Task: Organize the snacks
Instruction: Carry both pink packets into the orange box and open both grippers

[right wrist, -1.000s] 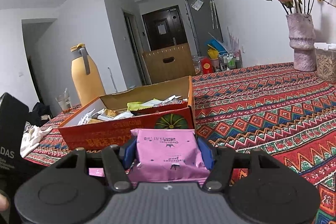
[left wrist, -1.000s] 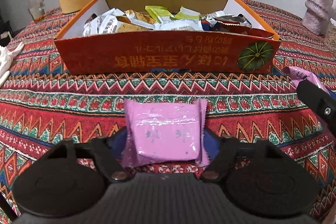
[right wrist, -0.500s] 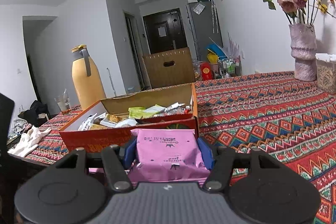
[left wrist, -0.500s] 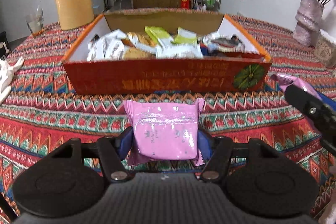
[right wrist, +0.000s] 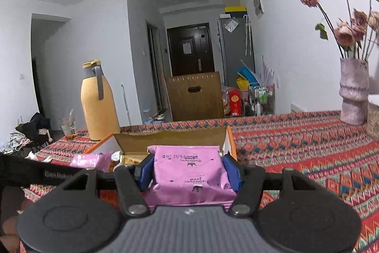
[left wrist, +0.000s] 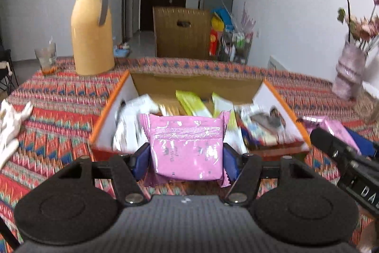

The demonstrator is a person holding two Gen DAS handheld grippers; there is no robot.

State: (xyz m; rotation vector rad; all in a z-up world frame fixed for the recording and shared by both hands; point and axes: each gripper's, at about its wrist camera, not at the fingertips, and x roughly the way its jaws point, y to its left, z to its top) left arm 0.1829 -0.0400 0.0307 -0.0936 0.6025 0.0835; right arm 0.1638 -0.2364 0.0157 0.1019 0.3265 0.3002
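Left tongs (left wrist: pixel 187 159) clamp a pink packet (left wrist: pixel 187 148) above the orange box (left wrist: pixel 106 110); only this view shows the box's snacks (left wrist: pixel 191 102). Right tongs (right wrist: pixel 189 170) clamp a second pink packet (right wrist: pixel 189 172) beside the box; that view alone shows its printed lettering.

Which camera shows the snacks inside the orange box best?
The left wrist view: it looks down into the orange box at its packets. The right wrist view shows mostly the box's walls, hidden behind a pink packet.

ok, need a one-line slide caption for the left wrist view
Left tool holds a pink snack packet before the orange snack box on the patterned tablecloth.
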